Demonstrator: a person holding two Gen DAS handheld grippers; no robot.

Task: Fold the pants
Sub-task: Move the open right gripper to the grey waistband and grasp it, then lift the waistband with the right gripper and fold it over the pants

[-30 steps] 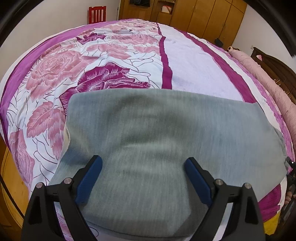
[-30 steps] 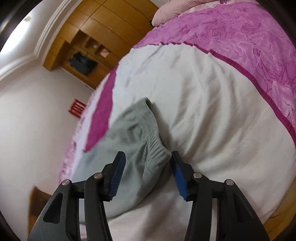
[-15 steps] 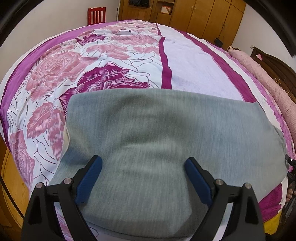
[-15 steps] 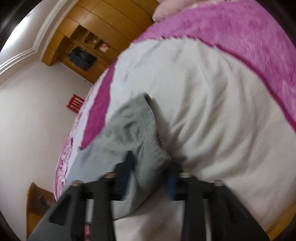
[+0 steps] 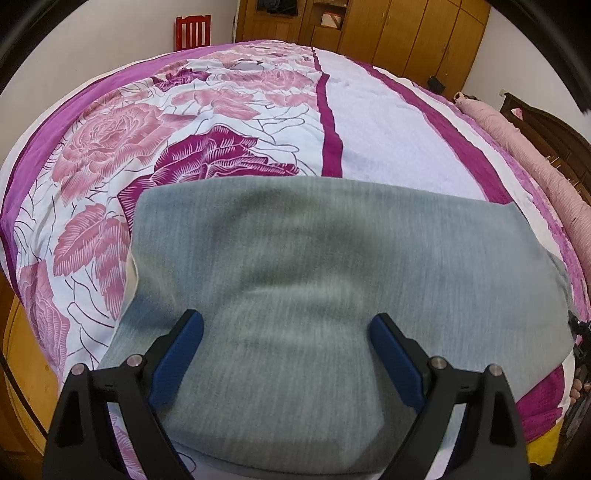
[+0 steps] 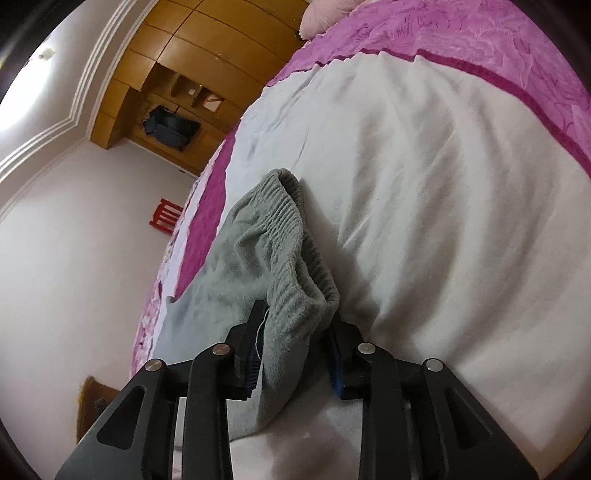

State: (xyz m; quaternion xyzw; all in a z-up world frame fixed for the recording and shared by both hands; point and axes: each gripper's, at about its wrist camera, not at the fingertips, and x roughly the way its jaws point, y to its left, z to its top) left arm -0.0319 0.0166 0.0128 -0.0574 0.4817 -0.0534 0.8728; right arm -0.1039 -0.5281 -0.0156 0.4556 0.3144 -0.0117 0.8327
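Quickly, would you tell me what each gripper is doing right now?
Left gripper: open above the grey pants.
Right gripper: jaws opening slightly, pads clamping the waistband.

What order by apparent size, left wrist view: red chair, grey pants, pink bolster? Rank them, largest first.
1. grey pants, nearest the camera, so partly inflated
2. pink bolster
3. red chair, farthest, so likely understated

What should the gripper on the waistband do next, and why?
Probably lift the waistband and carry it over toward the other end. The right gripper has the bunched elastic edge between its pads, jaws easing open slightly, so check the grip first. The pants lie flat on the bed, left gripper open above them.
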